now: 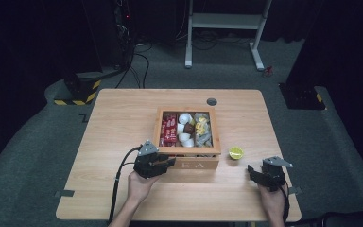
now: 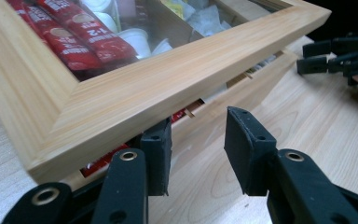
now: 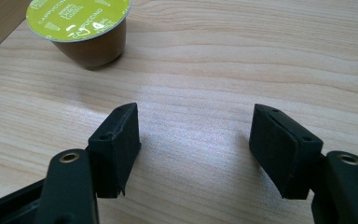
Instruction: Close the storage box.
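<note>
Nearest, at the table's front edge: left black two-jaw gripper (image 1: 163, 163) held at the front left corner of the pale wooden box with a framed window lid (image 1: 187, 158), jaws apart with a gap between the pads, one pad (image 2: 157, 156) right under the slightly raised lid frame (image 2: 121, 100), clamped on nothing. Right black two-jaw gripper (image 1: 254, 174) held low over bare light-wood tabletop (image 3: 242, 70), jaws spread wide, empty. Just beyond it, near the box's right front corner: small brown coffee capsule with a lime-green foil top (image 3: 84, 25), upright on the table, apart from box and jaws. Farther in, under the lid: red stick sachets (image 2: 79, 39) in the left compartment, white cups (image 1: 185, 127) in the middle, yellow and clear packets (image 1: 202, 128) at right. Beyond the box: round grey grommet (image 1: 211, 101) near the far edge. Past the table: white metal frame legs (image 1: 224, 28) on grey carpet.
</note>
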Demonstrator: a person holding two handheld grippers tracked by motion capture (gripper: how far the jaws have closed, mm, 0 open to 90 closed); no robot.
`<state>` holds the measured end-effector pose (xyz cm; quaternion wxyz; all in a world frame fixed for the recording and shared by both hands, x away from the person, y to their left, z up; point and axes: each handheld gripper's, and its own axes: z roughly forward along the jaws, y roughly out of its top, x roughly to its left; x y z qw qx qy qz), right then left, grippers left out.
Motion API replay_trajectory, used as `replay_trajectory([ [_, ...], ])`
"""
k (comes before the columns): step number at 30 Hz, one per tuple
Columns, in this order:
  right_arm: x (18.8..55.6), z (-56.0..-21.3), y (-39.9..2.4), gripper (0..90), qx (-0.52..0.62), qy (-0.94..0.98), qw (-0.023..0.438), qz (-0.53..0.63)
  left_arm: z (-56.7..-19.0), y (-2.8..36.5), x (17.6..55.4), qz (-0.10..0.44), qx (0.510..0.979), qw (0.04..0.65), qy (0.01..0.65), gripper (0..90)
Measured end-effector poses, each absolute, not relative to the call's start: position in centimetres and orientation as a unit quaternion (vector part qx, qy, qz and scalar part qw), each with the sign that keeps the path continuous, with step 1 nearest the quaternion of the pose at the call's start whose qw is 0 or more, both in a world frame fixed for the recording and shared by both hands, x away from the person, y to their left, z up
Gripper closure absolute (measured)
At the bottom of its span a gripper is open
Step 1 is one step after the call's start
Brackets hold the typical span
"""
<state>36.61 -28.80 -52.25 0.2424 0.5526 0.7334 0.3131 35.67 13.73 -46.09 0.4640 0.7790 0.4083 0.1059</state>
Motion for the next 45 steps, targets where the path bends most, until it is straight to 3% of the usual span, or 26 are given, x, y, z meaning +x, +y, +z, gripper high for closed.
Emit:
replay_trajectory([
  [19, 36.7, -52.3, -28.8, 33.4, 0.550, 0.735, 0.244, 0.313, -47.5, 13.1, 34.9, 0.099, 0.798, 0.448, 0.391, 63.7],
  [45, 36.6, -52.3, -28.8, 33.3, 0.551, 0.734, 0.243, 0.313, -45.1, 18.8, 34.3, 0.146, 0.741, 0.496, 0.428, 53.4],
])
